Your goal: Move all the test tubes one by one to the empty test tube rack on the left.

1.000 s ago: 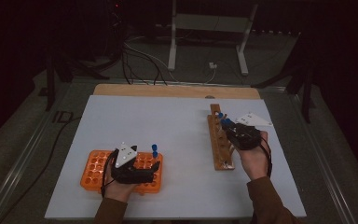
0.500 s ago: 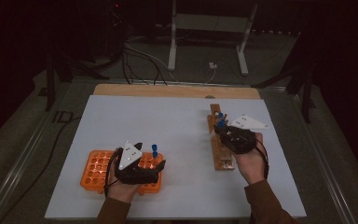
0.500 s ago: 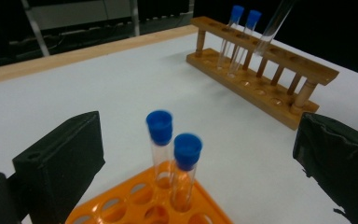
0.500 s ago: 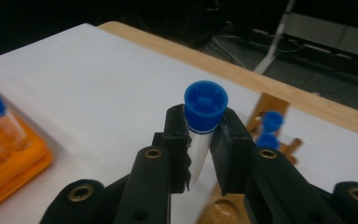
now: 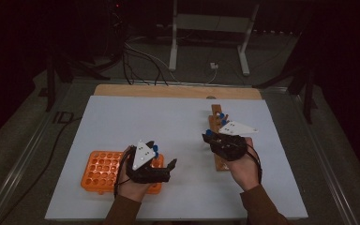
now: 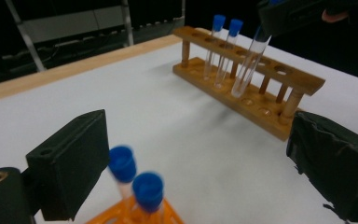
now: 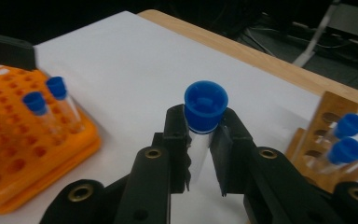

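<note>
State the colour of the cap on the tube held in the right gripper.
Blue. The cap on the tube shows best in the right gripper view.

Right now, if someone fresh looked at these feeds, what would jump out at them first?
Probably the blue-capped tube clamped in the right gripper, held just off the wooden rack on the table's right side, where two more capped tubes stand. Next, the bright orange rack at front left, with the left gripper open over its two blue-capped tubes.
</note>
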{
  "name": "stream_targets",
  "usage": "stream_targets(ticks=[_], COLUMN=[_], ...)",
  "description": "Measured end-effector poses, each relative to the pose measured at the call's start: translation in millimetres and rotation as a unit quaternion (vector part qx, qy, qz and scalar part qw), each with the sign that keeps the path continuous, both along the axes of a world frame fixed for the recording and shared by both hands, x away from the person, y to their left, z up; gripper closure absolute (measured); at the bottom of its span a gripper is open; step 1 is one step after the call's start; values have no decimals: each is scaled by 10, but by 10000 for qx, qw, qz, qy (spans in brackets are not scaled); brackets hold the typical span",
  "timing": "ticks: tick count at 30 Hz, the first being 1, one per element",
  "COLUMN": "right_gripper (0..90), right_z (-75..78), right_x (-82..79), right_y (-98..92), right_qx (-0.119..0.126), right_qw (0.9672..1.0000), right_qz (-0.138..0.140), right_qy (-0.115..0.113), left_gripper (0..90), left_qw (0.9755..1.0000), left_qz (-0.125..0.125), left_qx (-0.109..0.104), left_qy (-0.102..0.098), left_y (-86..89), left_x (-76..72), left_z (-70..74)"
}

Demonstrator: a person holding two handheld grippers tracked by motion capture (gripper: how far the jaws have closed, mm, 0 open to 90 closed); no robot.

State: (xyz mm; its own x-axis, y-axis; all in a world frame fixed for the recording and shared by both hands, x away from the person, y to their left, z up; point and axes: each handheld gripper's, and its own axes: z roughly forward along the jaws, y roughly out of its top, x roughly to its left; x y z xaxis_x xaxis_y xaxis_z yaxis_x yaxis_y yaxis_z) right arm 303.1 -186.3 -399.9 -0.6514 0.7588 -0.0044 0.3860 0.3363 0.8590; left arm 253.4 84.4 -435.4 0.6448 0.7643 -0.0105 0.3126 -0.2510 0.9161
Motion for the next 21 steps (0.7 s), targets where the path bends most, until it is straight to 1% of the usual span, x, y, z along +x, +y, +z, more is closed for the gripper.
stream_targets(ticks=[3,5,7,8,12,13,15,21], right_gripper=[773,774,773,773,773,773,773,773], right_z=[17,26,29,27,29,34,36,26], right_x=[-29,-51,-77,-92,-142,-151,-158,-170], right_y=[30,51,74,90,159,173,198,263], right_qx=[59,163,248,268,268,284,312,386], right_qw=[9999,9997,9992,9990,9984,9982,9978,9967], right_qz=[100,183,270,322,454,488,546,639], right_qy=[30,91,152,170,190,212,206,314], left_gripper=[95,122,138,159,178,212,250,431], left_qw=[9999,9999,9998,9997,9994,9992,9986,9989], left_qz=[43,9,-37,-32,-71,-8,103,41], left_qx=[91,98,187,213,332,370,503,438], left_qy=[-2,-22,-56,-67,-113,-121,-113,-139], left_y=[-91,-154,-215,-251,-374,-407,-464,-565], left_x=[15,18,14,10,-2,-4,8,55], left_z=[27,40,47,45,33,30,21,-13])
